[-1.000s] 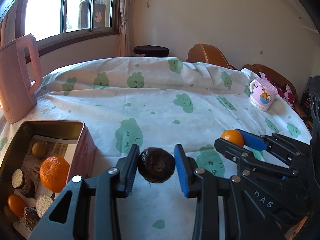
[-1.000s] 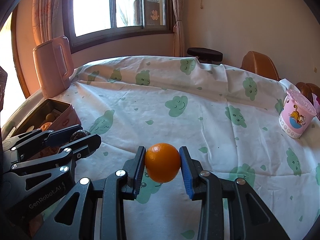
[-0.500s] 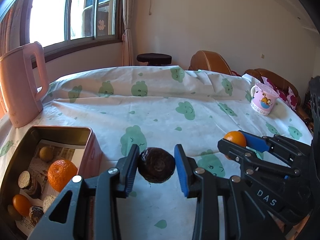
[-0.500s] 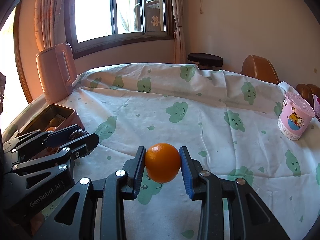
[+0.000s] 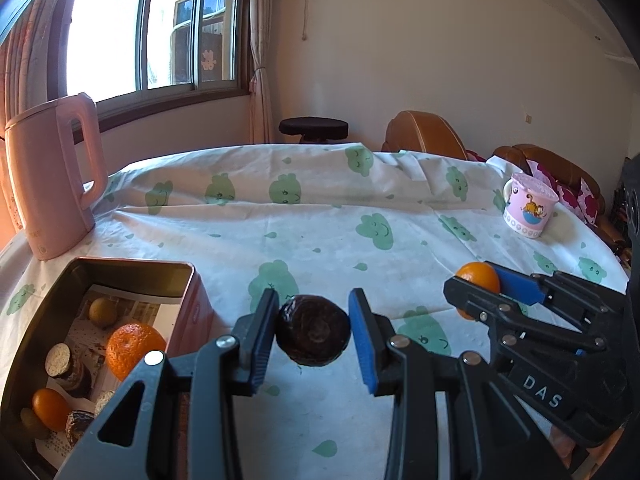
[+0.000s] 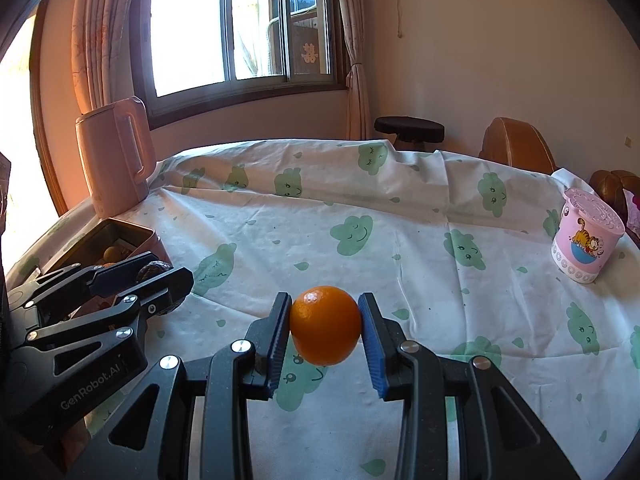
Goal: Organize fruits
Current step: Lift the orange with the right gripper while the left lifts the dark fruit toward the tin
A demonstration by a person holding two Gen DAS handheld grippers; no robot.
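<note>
"das" stands in pale capitals on the black body of the right gripper (image 5: pixel 478 286), read from the left wrist view; "genrobot.ai" runs along the black body of the left gripper (image 6: pixel 158 276), read from the right wrist view — both plain enough; a red paper cut-out (image 6: pixel 308 53) on the window pane looks like a chinese character, too small to be sure of; the printed paper (image 5: pixel 148 312) lining the tin (image 5: pixel 132 266) carries text — too fine to read; the pink cup (image 6: pixel 586 240) bears only a cartoon cat picture, with no legible words
</note>
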